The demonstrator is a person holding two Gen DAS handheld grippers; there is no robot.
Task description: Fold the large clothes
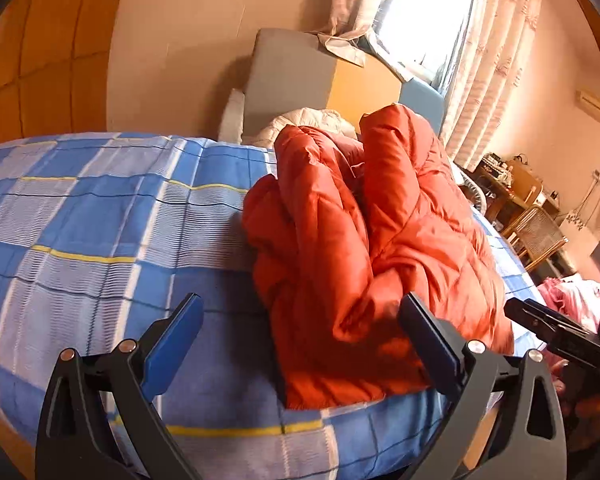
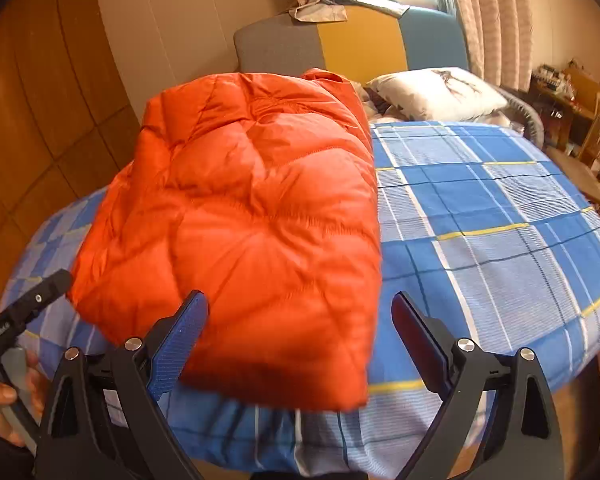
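Note:
An orange puffer jacket [image 1: 372,248] lies folded in a thick bundle on the bed's blue checked cover [image 1: 100,216]. It also shows in the right wrist view [image 2: 240,224], with its near hem by the bed's front edge. My left gripper [image 1: 302,320] is open and empty, its jaws wide apart just short of the jacket's near left corner. My right gripper [image 2: 300,320] is open and empty, its jaws wide apart over the jacket's near right corner. The right gripper shows at the right edge of the left wrist view [image 1: 560,332]; the left one shows at the left edge of the right wrist view [image 2: 24,308].
A grey, yellow and blue headboard [image 2: 360,40] stands at the far end, with a white pillow [image 2: 436,92] before it. Wooden wardrobe panels [image 2: 40,120] line the left. Curtains [image 1: 492,60], a desk and wicker chair [image 1: 536,236] stand right. Pink cloth [image 1: 572,292] lies beyond the bed's right edge.

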